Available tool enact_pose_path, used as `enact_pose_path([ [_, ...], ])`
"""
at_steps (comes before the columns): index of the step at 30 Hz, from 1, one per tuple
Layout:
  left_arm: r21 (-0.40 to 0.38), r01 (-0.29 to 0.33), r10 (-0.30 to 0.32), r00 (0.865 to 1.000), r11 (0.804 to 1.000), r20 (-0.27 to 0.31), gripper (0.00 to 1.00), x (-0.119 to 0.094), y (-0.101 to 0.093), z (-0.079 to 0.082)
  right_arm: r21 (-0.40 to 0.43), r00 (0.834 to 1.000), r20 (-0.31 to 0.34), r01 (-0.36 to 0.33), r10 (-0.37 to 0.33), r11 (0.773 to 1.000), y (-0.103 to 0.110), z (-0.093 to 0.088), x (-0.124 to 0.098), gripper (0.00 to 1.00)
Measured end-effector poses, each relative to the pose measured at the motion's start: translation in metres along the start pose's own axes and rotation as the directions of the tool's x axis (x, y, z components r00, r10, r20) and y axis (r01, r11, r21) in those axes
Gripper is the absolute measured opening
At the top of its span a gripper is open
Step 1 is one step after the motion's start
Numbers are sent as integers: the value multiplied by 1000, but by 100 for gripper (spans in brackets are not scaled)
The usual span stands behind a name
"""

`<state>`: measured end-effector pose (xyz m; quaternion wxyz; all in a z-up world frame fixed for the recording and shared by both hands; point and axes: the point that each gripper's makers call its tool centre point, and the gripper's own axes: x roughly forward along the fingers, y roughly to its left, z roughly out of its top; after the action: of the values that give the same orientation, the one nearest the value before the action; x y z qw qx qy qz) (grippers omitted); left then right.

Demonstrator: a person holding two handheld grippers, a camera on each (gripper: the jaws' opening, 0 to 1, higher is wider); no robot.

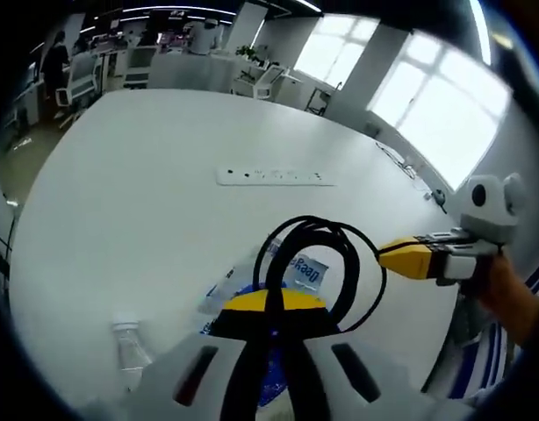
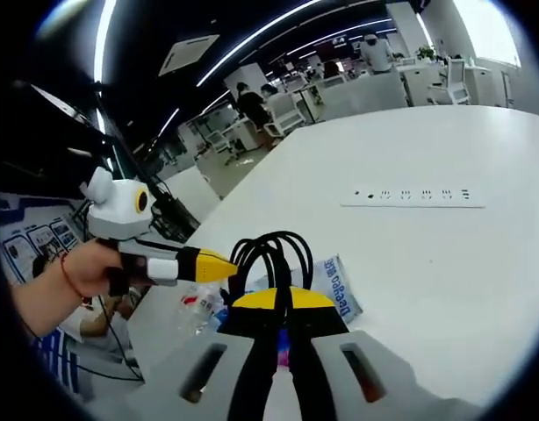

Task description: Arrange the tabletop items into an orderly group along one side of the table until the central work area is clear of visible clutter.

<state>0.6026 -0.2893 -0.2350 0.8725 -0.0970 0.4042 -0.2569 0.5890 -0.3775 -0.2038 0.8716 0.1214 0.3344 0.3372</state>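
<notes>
Both grippers meet over the white counter; the left gripper has its fingers closed on a black cable loop, and the right gripper also pinches the loop; a blue-labelled packet and a clear bottle lie beneath; a white power strip sits farther off.

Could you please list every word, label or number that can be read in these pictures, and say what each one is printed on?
"Deege" or similar, uncertain: blue print on the white packet, also seen at, running sideways or upside down and partly hidden by the black cable.
Red marks on the plastic bottle: too blurred to read.
Markings by the sockets of the power strip: too small to read.
</notes>
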Motion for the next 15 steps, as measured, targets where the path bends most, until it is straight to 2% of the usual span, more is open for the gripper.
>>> enact_pose_path([
  [6,17,22,-22,1000,1000,19,0,-10,-24,3,-9,1000,21,7,-7,1000,0,4,-25,0],
  [15,58,64,-66,997,996,35,0,-17,-73,5,-16,998,58,36,-35,999,-5,3,-74,0],
])
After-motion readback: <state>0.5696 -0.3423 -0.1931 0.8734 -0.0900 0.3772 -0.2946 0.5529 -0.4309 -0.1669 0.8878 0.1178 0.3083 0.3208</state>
